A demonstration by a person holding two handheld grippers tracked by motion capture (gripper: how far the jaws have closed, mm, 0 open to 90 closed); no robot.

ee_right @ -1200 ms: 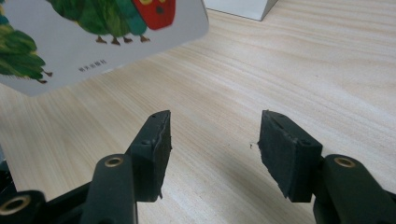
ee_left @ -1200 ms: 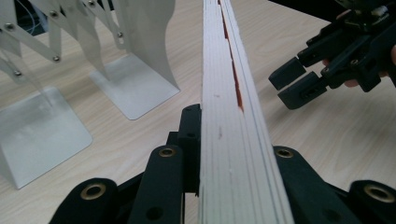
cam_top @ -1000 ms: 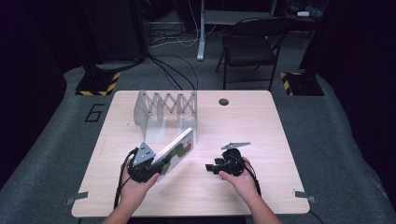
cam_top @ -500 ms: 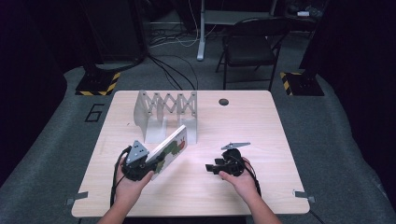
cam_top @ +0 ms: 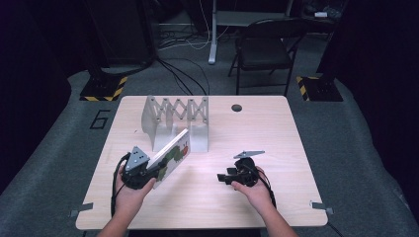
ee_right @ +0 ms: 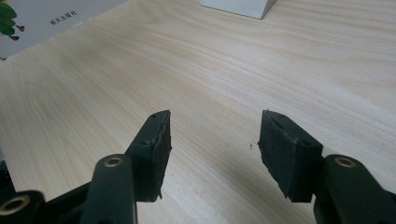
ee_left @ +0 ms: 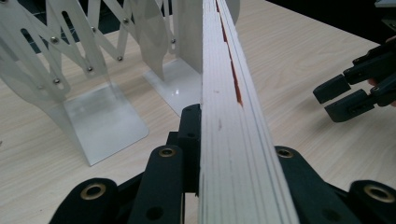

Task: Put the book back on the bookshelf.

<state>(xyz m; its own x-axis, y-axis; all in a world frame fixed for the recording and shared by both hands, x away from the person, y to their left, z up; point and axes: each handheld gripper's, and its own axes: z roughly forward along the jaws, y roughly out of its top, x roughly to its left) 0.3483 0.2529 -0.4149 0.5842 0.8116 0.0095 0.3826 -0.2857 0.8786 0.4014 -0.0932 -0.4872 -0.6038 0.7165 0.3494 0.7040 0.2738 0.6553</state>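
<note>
My left gripper [cam_top: 152, 171] is shut on a white board book [cam_top: 174, 153] with a green caterpillar on its cover. It holds the book tilted up on edge over the left front of the wooden table [cam_top: 281, 143]. In the left gripper view the book's page edge [ee_left: 229, 93] runs straight ahead between the jaws. A white accordion book rack [cam_top: 175, 116] stands just beyond the book. My right gripper [cam_top: 223, 177] rests low at the front right, open, with nothing between its pads [ee_right: 154, 140]; it also shows as the right gripper [ee_left: 343, 95] to the book's right.
The rack's flat base plates [ee_left: 105, 119] lie close to the left of the book. A dark round grommet [cam_top: 236, 107] sits near the table's far edge. A folding chair [cam_top: 262, 49] stands behind the table. Bare wood lies between the two grippers.
My left gripper has shifted a little to the left with the book, and the book now stands more on edge. The right gripper has not moved.
</note>
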